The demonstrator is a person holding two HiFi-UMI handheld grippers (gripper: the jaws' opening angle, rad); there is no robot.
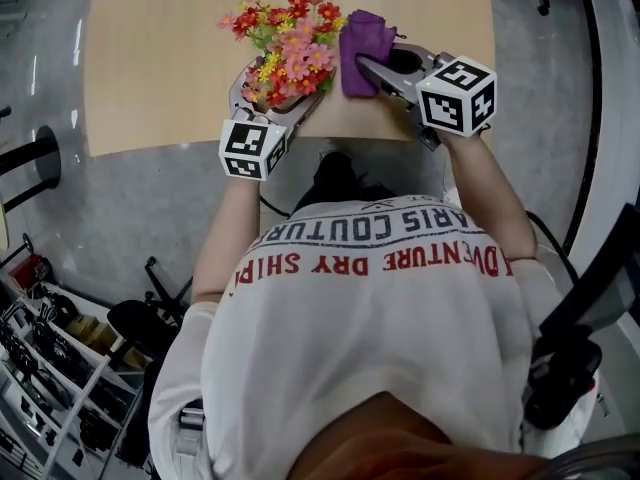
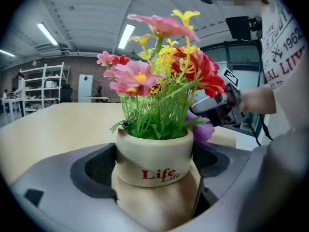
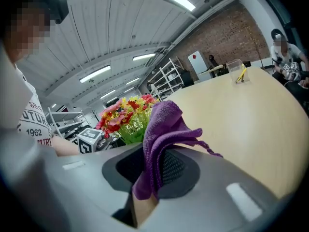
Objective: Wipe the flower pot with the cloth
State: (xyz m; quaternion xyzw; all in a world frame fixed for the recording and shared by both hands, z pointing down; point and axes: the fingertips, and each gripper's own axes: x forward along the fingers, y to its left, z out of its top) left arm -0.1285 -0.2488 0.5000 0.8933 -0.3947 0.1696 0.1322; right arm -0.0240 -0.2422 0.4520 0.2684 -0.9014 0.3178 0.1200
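A cream flower pot (image 2: 153, 162) lettered "Life" holds pink, red and yellow flowers (image 1: 288, 48). My left gripper (image 2: 153, 170) is shut on the pot, its jaws pressing both sides. My right gripper (image 3: 153, 173) is shut on a purple cloth (image 3: 161, 139), which sticks up from between the jaws. In the head view the purple cloth (image 1: 360, 50) sits just right of the flowers, close against them. From the left gripper view a bit of the purple cloth (image 2: 205, 129) shows behind the pot's right side, with the right gripper behind it.
A light wooden table (image 1: 160, 58) lies under both grippers, bare to the left of the flowers. Its near edge runs just below the grippers. A clear container (image 3: 235, 71) stands far off on the table. Shelving (image 1: 60, 368) stands on the floor at the lower left.
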